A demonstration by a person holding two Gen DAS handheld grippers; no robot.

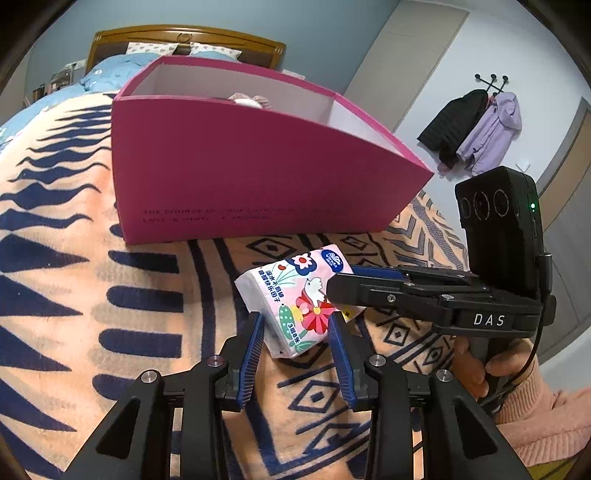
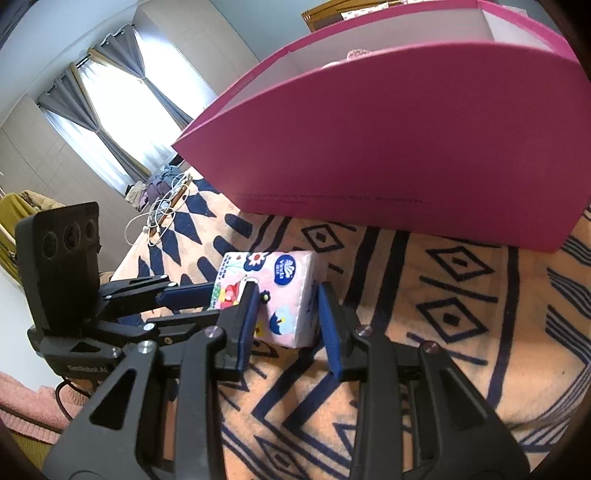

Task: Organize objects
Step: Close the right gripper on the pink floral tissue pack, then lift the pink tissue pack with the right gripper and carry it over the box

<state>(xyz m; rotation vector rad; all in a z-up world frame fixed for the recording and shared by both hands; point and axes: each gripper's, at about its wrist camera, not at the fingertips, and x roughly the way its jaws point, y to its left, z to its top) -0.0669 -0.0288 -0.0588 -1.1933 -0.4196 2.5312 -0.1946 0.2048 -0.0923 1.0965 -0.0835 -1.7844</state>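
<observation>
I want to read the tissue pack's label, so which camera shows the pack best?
The left wrist view: the tissue pack shows its printed face, with only the right-hand edge covered by the right gripper. In the right wrist view the pack is partly hidden behind both grippers' fingers.

Pale blue-grey walls (image 1: 229, 18) all round. At twelve o'clock in the left view, a wooden headboard (image 1: 184, 38) with patterned pillows (image 1: 147, 47) and a light blue duvet (image 1: 110, 70). Underfoot of everything, a peach blanket with navy geometric print (image 1: 92, 295) spread over the bed. At two o'clock, a wall-mounted coat rack (image 1: 493, 79) hung with a black jacket (image 1: 450, 122) and a lilac jacket (image 1: 491, 133); beside it a beige door panel (image 1: 406, 55). In the right view, at ten o'clock, a bright window (image 2: 118, 110) behind sheer white drapes, flanked by grey curtains (image 2: 70, 110). White cables (image 2: 162, 214) coiled at the bed's edge.
</observation>
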